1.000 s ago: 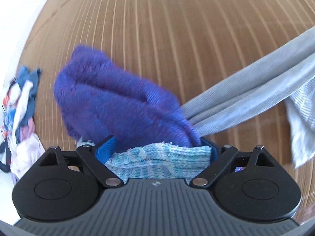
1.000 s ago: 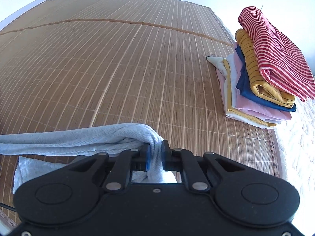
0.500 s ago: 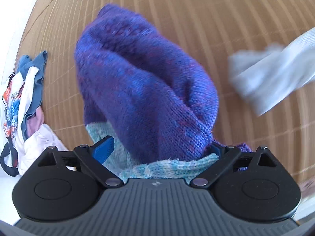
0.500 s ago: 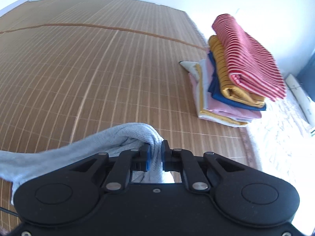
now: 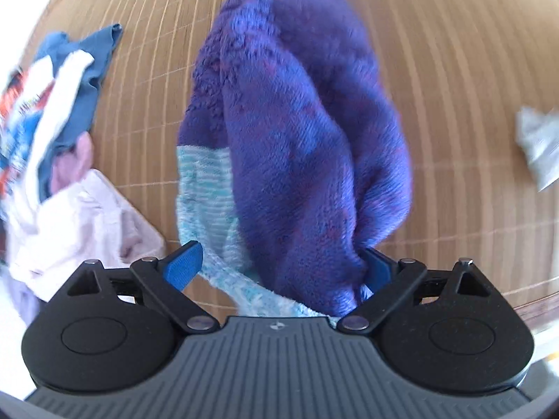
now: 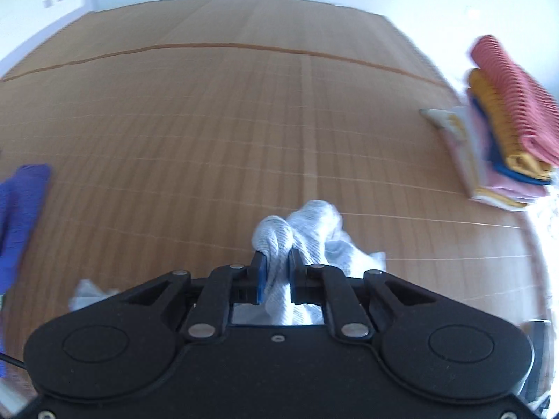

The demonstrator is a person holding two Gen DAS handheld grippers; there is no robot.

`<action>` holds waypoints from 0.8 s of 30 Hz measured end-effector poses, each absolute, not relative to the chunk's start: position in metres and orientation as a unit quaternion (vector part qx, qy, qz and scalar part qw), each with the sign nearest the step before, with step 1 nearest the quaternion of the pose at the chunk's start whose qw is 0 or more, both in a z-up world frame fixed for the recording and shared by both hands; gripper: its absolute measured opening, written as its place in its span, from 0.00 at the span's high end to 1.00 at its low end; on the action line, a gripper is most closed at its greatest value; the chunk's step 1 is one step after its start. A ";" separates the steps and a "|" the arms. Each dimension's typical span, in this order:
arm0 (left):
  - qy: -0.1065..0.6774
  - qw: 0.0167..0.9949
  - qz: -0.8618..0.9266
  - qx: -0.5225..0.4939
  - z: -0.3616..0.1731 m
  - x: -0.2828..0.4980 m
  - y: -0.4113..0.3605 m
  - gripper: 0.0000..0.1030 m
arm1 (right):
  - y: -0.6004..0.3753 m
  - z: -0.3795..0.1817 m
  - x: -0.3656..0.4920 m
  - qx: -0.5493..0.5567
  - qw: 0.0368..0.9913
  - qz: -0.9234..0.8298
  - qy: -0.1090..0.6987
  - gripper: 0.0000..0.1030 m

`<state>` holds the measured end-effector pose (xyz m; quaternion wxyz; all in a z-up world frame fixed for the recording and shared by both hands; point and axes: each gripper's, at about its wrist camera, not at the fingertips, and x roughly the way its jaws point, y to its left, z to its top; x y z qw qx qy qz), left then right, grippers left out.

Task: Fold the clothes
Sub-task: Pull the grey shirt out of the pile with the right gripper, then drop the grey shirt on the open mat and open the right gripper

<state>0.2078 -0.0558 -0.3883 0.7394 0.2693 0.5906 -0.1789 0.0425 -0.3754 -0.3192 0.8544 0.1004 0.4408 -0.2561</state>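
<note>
Between right gripper (image 6: 276,272) jaws, opening: grey garment (image 6: 314,230). Left gripper (image 5: 279,269) jaws wide, purple knit (image 5: 297,139) draped between. No legible writing.

Purple knit sweater (image 5: 297,132) with pale turquoise striped hem; light grey garment (image 6: 307,230); red-and-white striped shirt (image 6: 513,97) topping folded stack; tan bamboo mat (image 6: 209,132)

Left hand-held gripper (image 5: 279,265) gapes wide; right hand-held gripper (image 6: 276,272) narrow, jaws opening.
</note>
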 end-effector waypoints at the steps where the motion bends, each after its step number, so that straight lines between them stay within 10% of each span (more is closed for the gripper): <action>1: 0.591 0.745 -0.187 0.246 -0.382 0.209 -0.055 0.07 | -0.364 -0.322 0.051 0.102 0.856 -0.239 0.446 0.82; 8: 0.611 0.745 -0.238 0.125 -0.368 0.195 -0.083 0.07 | -0.320 -0.321 0.060 0.094 0.867 -0.179 0.455 0.60; 24: 0.517 0.766 -0.331 0.190 -0.344 0.099 -0.264 0.07 | -0.453 -0.392 -0.033 0.280 0.787 -0.157 0.527 0.33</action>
